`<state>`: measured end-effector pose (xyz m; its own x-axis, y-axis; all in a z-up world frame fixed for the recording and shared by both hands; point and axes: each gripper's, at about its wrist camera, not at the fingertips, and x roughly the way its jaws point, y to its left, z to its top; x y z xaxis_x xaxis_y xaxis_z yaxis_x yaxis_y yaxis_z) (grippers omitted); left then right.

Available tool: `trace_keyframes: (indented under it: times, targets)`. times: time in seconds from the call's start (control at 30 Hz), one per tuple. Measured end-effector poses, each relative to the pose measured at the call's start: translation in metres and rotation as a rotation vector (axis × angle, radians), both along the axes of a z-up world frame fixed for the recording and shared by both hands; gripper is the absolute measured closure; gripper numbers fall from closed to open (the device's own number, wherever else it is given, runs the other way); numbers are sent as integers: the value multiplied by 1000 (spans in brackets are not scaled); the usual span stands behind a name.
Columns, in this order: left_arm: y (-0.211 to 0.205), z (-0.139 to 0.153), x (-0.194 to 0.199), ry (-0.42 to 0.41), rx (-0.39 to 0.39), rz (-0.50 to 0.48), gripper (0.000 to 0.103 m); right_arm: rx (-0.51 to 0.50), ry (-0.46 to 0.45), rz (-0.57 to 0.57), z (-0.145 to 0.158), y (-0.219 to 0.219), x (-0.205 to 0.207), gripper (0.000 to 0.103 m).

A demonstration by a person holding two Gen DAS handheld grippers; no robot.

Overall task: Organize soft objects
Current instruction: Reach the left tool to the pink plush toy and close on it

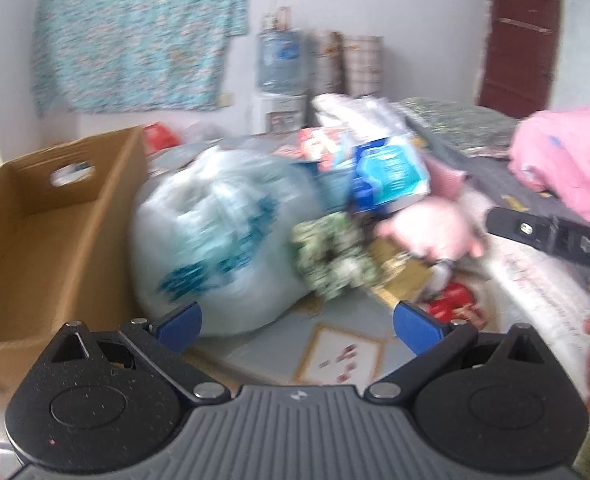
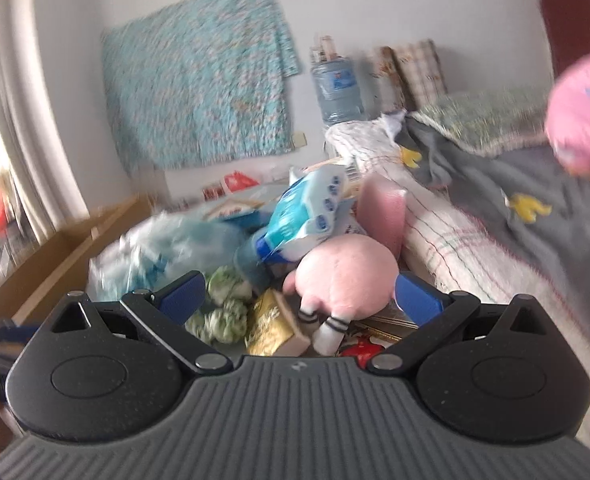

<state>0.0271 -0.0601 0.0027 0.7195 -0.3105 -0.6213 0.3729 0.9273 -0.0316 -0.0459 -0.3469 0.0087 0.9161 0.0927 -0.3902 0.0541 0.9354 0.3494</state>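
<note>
- The left gripper (image 1: 297,326) is spread wide, its blue fingertips (image 1: 179,326) far apart, and it holds nothing. Between them lies a bare patch of the patterned floor mat (image 1: 335,354), which is the only free ground in front of it.
- The right gripper (image 2: 301,296) is also wide open and empty. The pink plush toy (image 2: 345,276) lies between its blue fingertips (image 2: 419,300), with its striped feet pointing to the camera; whether a fingertip touches the toy I cannot tell.
- Just beside the toy, on its left, lie green-and-white soft balls (image 2: 225,304) and a gold packet (image 2: 267,324).
- A big pale plastic bag (image 1: 211,240) with blue print fills the middle of the left wrist view. Its left side is against the wall of the open cardboard box (image 1: 107,208), which looks empty inside.
- Behind the toy, a blue-and-white soft pack (image 2: 307,212) leans on the pile.
- On the right, the edge of the bed (image 2: 455,248) runs close along the pile, so the room on that side is narrow.
- At the far wall stand a water bottle (image 2: 337,88) and a hanging turquoise cloth (image 2: 199,76).
</note>
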Motion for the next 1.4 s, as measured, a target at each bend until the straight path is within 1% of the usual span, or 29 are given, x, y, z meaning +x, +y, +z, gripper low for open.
trace_keyframes:
  times: [0.07,0.13,0.17,0.23,0.33,0.47,0.53,0.6,0.63,0.7,0.73,0.8,0.97,1.03,1.17,1.23,1.4]
  targets:
    - [-13,2,1,-27,-11,-45,0,84,1,-9,-5,-19,8,1]
    - [-28,1,5,-48,-13,-89,1,121,10,-19,-9,-29,19,1]
    - [-35,1,8,-55,-19,-115,2,128,16,-23,-12,-33,26,1]
    - [-46,-1,14,-54,-27,-155,8,140,22,-25,-16,-40,39,1]
    - [-67,-6,26,-39,-14,-201,15,160,39,-7,-24,-44,56,1]
    - [-90,-13,40,-42,25,-236,15,190,84,17,-38,-50,77,1]
    - [-101,-18,51,-39,35,-258,16,195,101,20,-44,-51,83,4]
    - [-108,-22,61,-60,32,-274,20,195,120,19,-49,-53,90,10]
    - [-110,-23,66,-57,29,-277,21,197,127,17,-51,-54,93,11]
    - [-116,-26,76,-32,12,-295,24,201,144,13,-56,-56,98,18]
    - [-120,-28,80,-16,2,-315,26,204,151,11,-57,-58,99,19]
    - [-127,-31,82,2,-2,-350,26,218,166,16,-61,-61,101,27]
    - [-147,-36,83,18,24,-403,25,288,146,56,-60,-71,99,29]
    - [-154,-38,85,21,39,-403,24,318,138,77,-59,-74,98,30]
    - [-167,-41,89,12,97,-392,21,368,127,124,-56,-76,97,30]
    - [-173,-43,91,10,109,-397,18,396,121,144,-56,-76,97,30]
    - [-188,-49,96,3,159,-377,16,462,112,178,-57,-79,99,29]
